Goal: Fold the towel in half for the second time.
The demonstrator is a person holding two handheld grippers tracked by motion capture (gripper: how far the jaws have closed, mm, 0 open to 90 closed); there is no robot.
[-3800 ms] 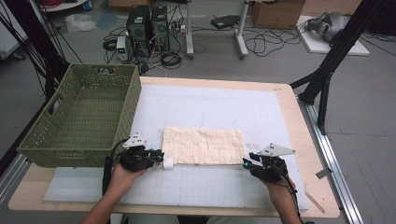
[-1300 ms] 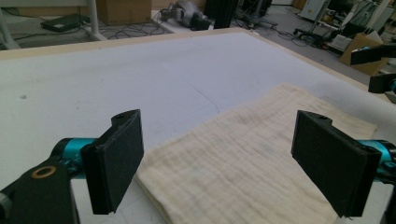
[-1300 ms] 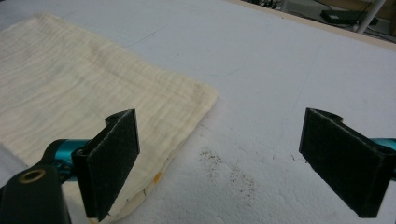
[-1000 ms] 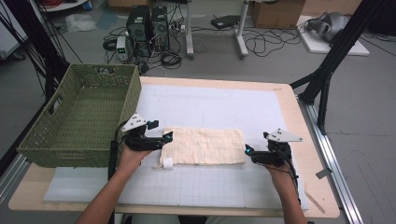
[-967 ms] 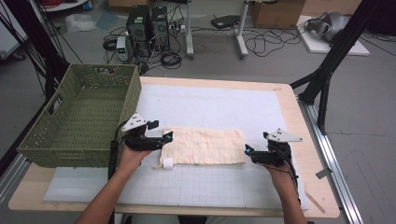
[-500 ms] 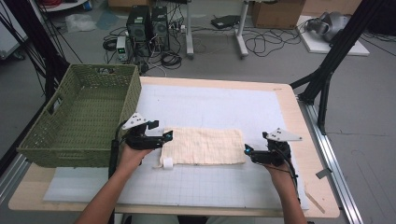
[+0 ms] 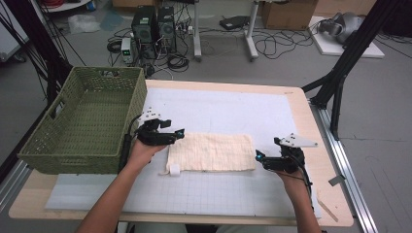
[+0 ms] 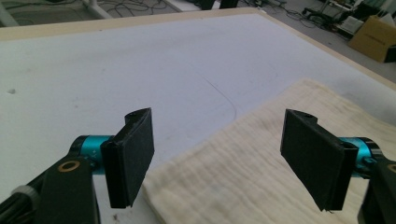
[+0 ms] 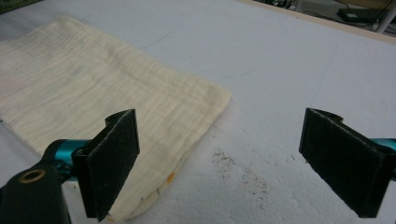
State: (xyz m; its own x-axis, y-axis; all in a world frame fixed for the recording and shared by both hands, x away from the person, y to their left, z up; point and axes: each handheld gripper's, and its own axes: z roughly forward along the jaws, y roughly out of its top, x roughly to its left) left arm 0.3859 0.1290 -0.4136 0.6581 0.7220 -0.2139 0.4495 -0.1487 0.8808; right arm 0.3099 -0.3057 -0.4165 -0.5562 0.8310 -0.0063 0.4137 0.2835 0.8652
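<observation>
Cloth (image 7: 212, 152): cream, folded into a long rectangle, lying flat on the white mat (image 7: 228, 109) near the front of the tabletop (image 7: 296, 97). It has a woven, crinkled texture and a small white tag at its front-left corner.

Handling (judgement): light, soft and limp, with no stiffness to speak of. It will sag and drape once lifted, and the folded layers may slip apart if only the top ply is caught. It is not fragile. The weave looks grippy enough for the black pads. The best hold is at the corners or short ends, pinching through all layers at the edge, with one pair of tongs at each end to keep it taut.

Left tongs (image 8: 224, 158): over the far-left corner of the cloth. The jaws have just been closing a little but stand wide, with the cloth below and between them and the pads not pressing on it.
Right tongs (image 9: 233, 163): jaws wide apart, nothing held. They sit low at the right end of the cloth, whose corner lies just beside the left-hand pad in the right gripper view.

Surface: the mat is matte white with a faint grid and some dark specks near the right tongs. It offers some friction, so an edge could probably be scooped up.

Room: a green woven basket (image 7: 85, 124) stands on the left of the tabletop, close to the left hand. On the floor beyond are computer towers (image 7: 154, 24), cables, and black frame legs.
</observation>
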